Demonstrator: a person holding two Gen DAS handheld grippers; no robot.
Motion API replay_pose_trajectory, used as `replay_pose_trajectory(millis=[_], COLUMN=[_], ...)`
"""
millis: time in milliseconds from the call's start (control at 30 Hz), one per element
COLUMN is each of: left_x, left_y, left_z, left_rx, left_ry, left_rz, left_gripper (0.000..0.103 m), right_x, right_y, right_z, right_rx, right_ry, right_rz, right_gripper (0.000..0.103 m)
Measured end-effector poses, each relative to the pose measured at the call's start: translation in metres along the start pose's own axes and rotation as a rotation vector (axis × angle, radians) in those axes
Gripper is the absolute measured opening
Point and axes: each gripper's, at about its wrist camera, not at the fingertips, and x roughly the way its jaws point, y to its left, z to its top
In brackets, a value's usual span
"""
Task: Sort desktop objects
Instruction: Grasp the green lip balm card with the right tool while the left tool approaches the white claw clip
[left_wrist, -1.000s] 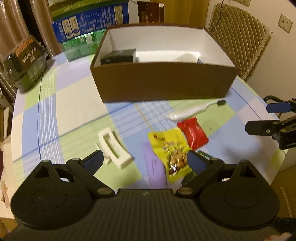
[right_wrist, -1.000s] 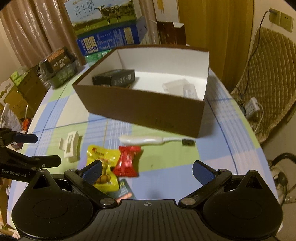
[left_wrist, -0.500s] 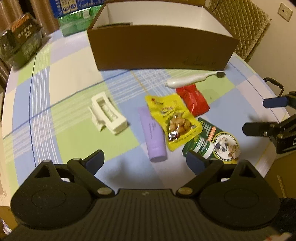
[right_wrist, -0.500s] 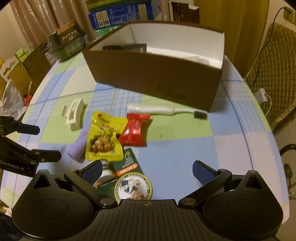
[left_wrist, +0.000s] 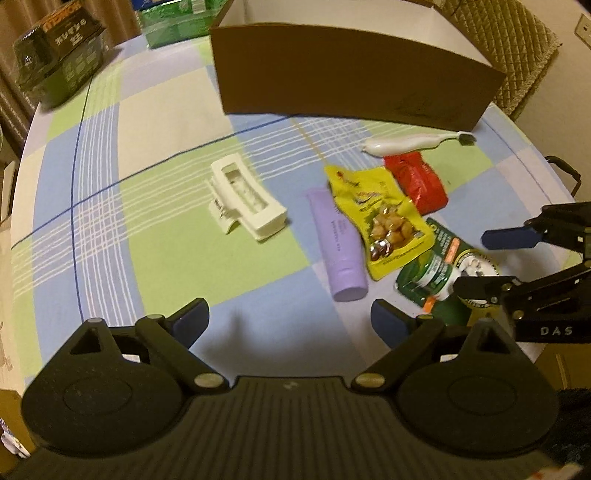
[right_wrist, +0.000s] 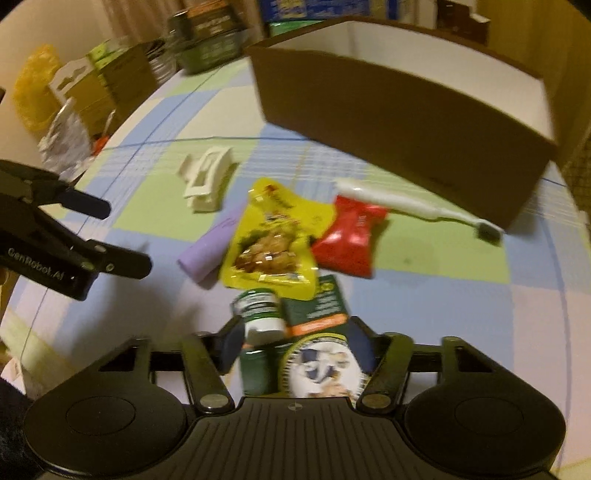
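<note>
My right gripper (right_wrist: 295, 350) jaws are closing around the green packet (right_wrist: 314, 354), contact unclear. My left gripper (left_wrist: 290, 319) gapes wide, holding nothing

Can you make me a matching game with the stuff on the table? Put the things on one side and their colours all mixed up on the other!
Things:
1. tube
2. hair clip
3. candy wrapper
4. nut packet

Colours:
A. yellow
B. cream white
C. red
D. purple

Pairs: 1-D, 2-B, 3-C, 4-A
</note>
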Motion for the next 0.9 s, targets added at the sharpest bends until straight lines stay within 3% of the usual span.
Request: replay_pose_trajectory(millis=[67, 233, 333, 600, 900], left_x=[0.002, 0.003, 0.004, 0.007, 0.014], left_y=[0.003, 0.009, 0.010, 0.012, 0.013], left_z=[-0.002, -0.003, -0.003, -0.001, 0.014], left_rx=[-0.007, -0.017, -0.022, -0.020, -0.025], left_ry=[0.008, 0.014, 0.016, 0.019, -0.024], left_rz=[0.004, 0.012, 0.017, 0.016, 0.029], left_gripper=[0.093, 0.093, 0.093, 0.093, 0.092], right_x=[0.007, 0.024, 0.029, 0.017, -0.008], right_y=[0.004, 0.010, 0.009, -0.002, -0.058], right_z=[0.000, 0.000, -0.001, -0.008, -0.024], right_rx=[-0.015, -0.035, -0.033, -0.009, 0.184], right_ry=[0.005, 0.025, 0.037, 0.088, 0.064], right_rz=[0.015, 0.024, 0.037, 0.019, -0.151], right_gripper=[0.047, 0.043, 0.032, 0.031, 0.031])
